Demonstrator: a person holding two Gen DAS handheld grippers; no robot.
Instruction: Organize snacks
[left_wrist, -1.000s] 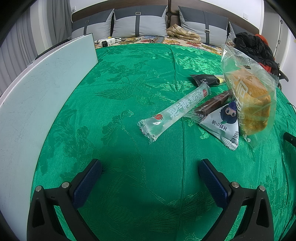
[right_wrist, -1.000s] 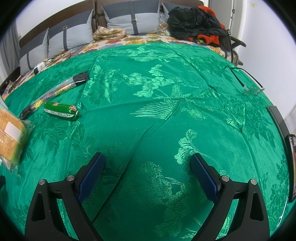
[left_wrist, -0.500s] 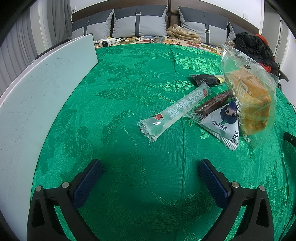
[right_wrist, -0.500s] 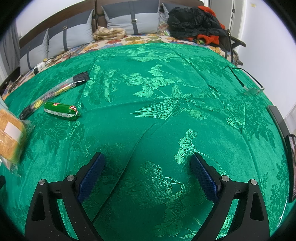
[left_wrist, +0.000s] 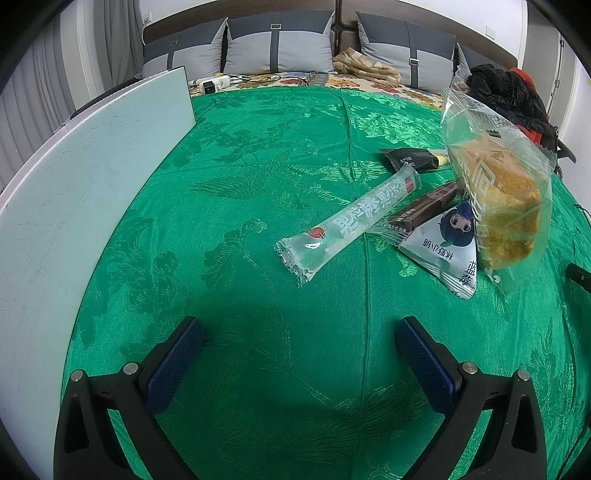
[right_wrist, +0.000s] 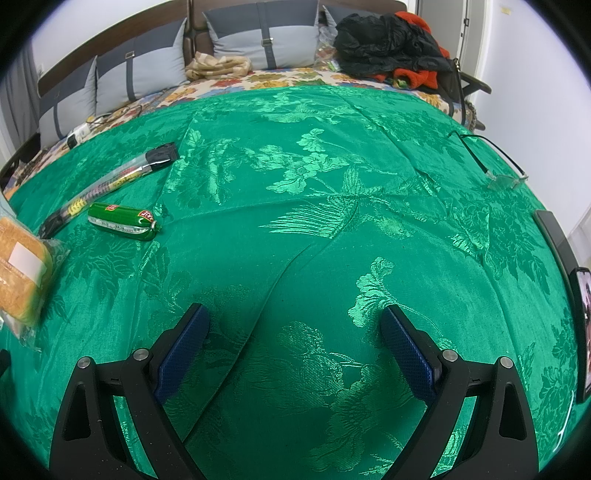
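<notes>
Nothing has moved since the earlier frames: both views match them, snacks and all. Nearest, the left hand-held gripper (left_wrist: 299, 332) hovers over the green bedspread (left_wrist: 258, 166) with its jaws spread wide and nothing between them; the right hand-held gripper (right_wrist: 295, 321) is likewise wide open and empty above bare cloth. Just beyond the left one lies a long clear stick pack (left_wrist: 347, 221), and right of it a white triangular pouch (left_wrist: 447, 251) with a dark brown bar (left_wrist: 424, 208) resting across its far edge. A clear bag (left_wrist: 495, 192) stands at the right, holding a yellow cake. Farther off is a black packet (left_wrist: 410, 159). In the right wrist view, a green sausage-shaped snack (right_wrist: 122, 220) lies at the left, with a long dark-ended stick pack (right_wrist: 110, 184) just behind it. A white board (left_wrist: 74, 184) borders the bed's left side; grey pillows (left_wrist: 277, 44) line the far end.
</notes>
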